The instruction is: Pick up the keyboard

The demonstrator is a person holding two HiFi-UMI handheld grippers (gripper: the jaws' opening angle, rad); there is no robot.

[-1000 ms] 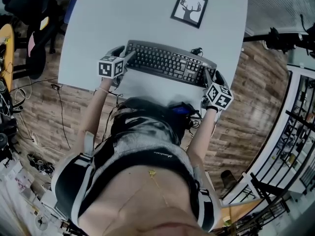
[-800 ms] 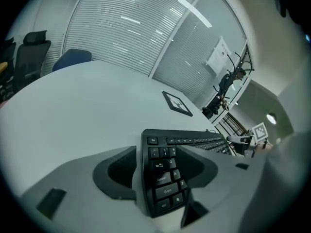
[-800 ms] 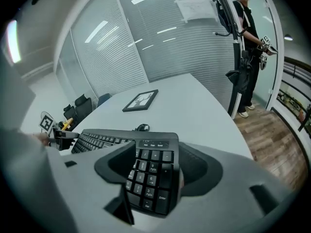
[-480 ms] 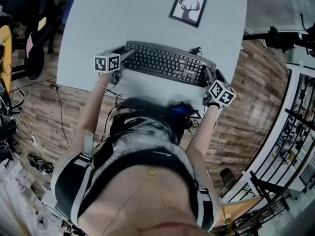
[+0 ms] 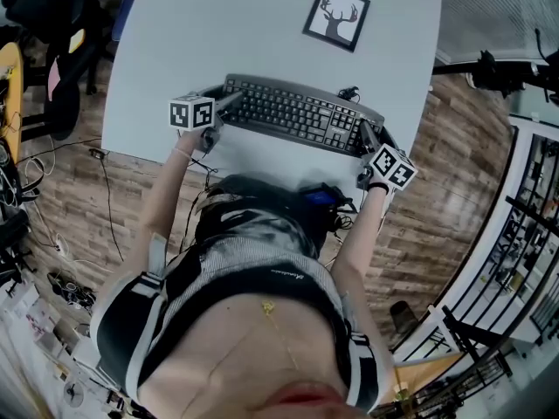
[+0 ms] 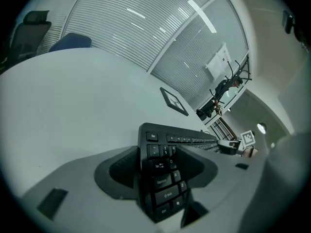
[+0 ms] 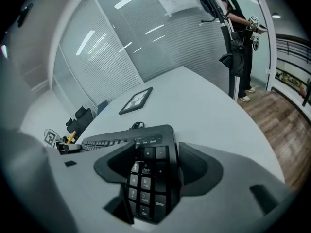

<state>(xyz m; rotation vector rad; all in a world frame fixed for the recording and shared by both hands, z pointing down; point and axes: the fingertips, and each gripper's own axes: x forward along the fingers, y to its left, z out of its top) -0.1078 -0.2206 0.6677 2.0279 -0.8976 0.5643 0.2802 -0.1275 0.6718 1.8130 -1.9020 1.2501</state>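
A black keyboard [image 5: 293, 113] lies flat on the white table [image 5: 218, 24], near its front edge. My left gripper [image 5: 227, 103] straddles the keyboard's left end, whose keys [image 6: 163, 178] show between the two dark pads. My right gripper [image 5: 367, 134] straddles the number-pad end [image 7: 148, 178]. Its jaws have just been opening and stand wide, one pad over the keys and one at the keyboard's underside. I see neither gripper's pads pressing on the keyboard. Both grippers point down at a slant.
A framed deer picture [image 5: 336, 16] lies on the table behind the keyboard. A cable [image 5: 349, 88] curls at the keyboard's back edge. Wooden floor [image 5: 437, 164] lies beyond the table's right and front edges. Office chairs [image 5: 52, 24] stand at the left.
Both marker cubes have rolled a little at the keyboard's ends, and the right one has sunk slightly. The keyboard has not moved on the table.
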